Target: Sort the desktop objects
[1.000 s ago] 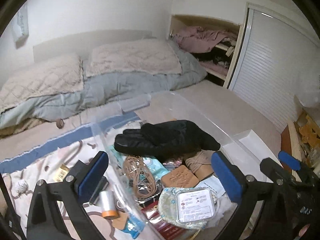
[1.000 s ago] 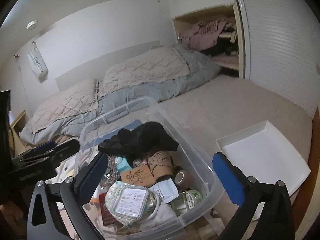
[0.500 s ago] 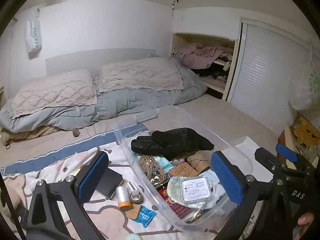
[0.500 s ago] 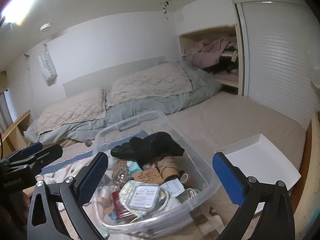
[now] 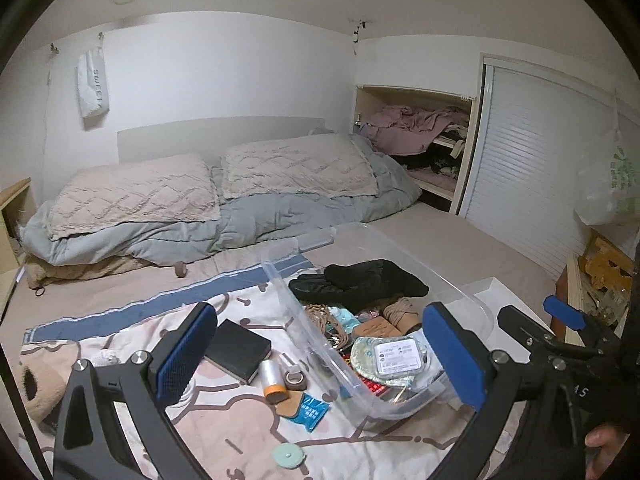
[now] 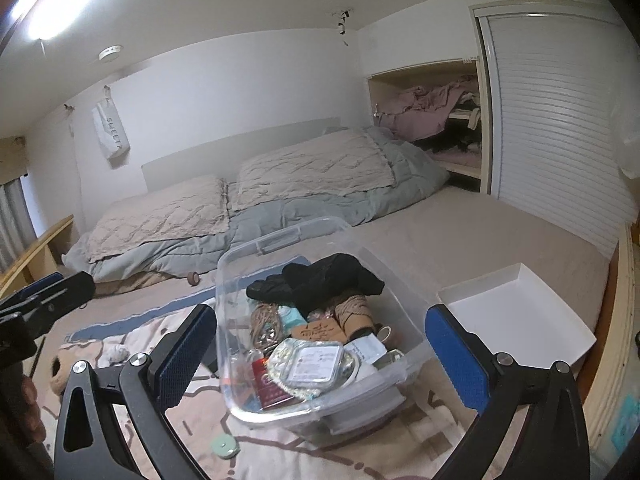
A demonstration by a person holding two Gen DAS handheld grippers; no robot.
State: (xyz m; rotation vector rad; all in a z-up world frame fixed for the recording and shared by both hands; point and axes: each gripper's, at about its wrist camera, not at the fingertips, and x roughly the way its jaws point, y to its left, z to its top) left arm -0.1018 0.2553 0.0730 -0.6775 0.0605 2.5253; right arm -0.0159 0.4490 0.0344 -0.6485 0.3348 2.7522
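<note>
- My left gripper (image 5: 316,354) is wide open and holds nothing. My right gripper (image 6: 320,354) is open and empty too.
- The clear bin (image 6: 404,368) sits on the bed, full. A black box (image 5: 237,350) and small tube (image 5: 271,376) lie beside it on the blanket (image 5: 224,428).
- The tube could roll if I bump it.
- Both grippers are higher and farther back than a second ago.

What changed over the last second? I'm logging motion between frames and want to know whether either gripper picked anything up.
Both grippers pulled up and back from the clear bin, so it looks smaller and more of the room shows. The left gripper and right gripper are open and empty throughout; nothing was grasped or released. The black glove, the black notebook and the white tray stayed put.
</note>
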